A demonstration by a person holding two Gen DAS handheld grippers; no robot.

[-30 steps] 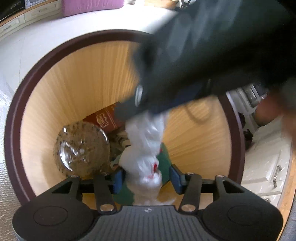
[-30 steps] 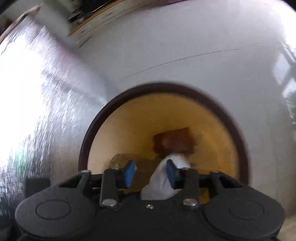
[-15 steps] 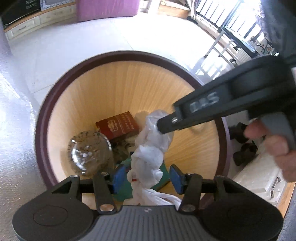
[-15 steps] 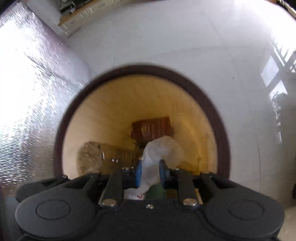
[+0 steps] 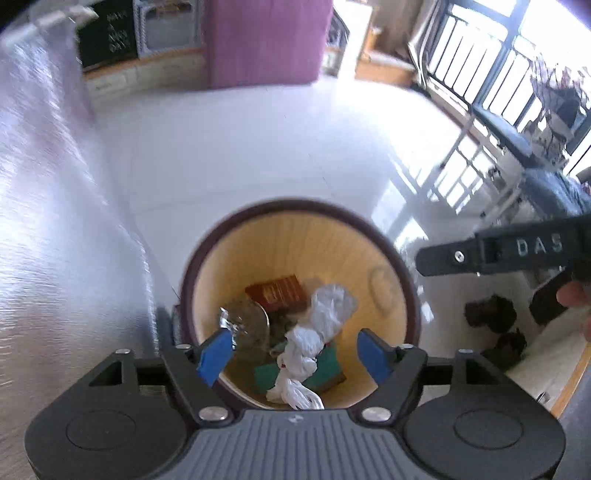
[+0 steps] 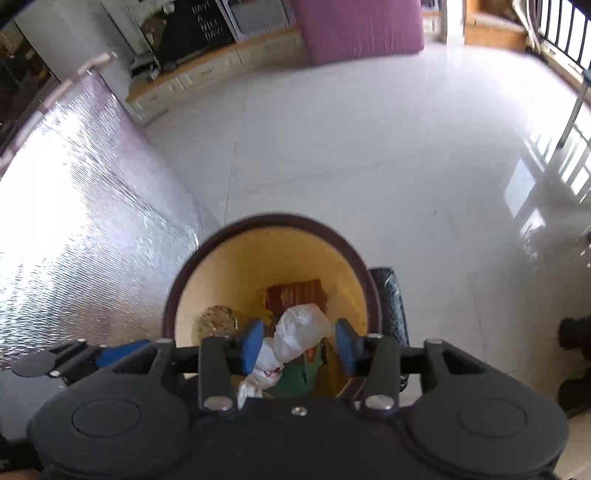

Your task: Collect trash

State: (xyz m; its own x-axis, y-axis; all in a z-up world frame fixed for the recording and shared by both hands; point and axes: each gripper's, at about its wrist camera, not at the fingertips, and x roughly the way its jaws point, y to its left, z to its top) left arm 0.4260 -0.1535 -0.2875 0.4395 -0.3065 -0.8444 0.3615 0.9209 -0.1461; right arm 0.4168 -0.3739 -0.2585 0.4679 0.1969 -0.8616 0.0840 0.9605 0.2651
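Observation:
A round bin with a dark brown rim [image 5: 295,206] and a light wood inside stands on the white floor. In it lie a crumpled white plastic bag [image 5: 314,332], a red-brown box [image 5: 279,293], a clear plastic lid [image 5: 247,325] and a green packet [image 5: 325,369]. My left gripper [image 5: 295,356] is open and empty above the bin's near edge. My right gripper [image 6: 299,347] is open and empty above the same bin [image 6: 269,221], with the white bag [image 6: 299,332] below it. The right gripper's side also shows in the left wrist view [image 5: 498,254].
A silver foil-covered surface [image 5: 55,240] rises left of the bin. A black bag [image 6: 391,302] sits against the bin's right side. Dark slippers [image 5: 491,317] lie on the floor to the right. A purple block [image 6: 362,26] and low cabinets stand far back.
Both grippers have risen out of the bin and opened. The right gripper let go of the white bag, which now lies inside the bin.

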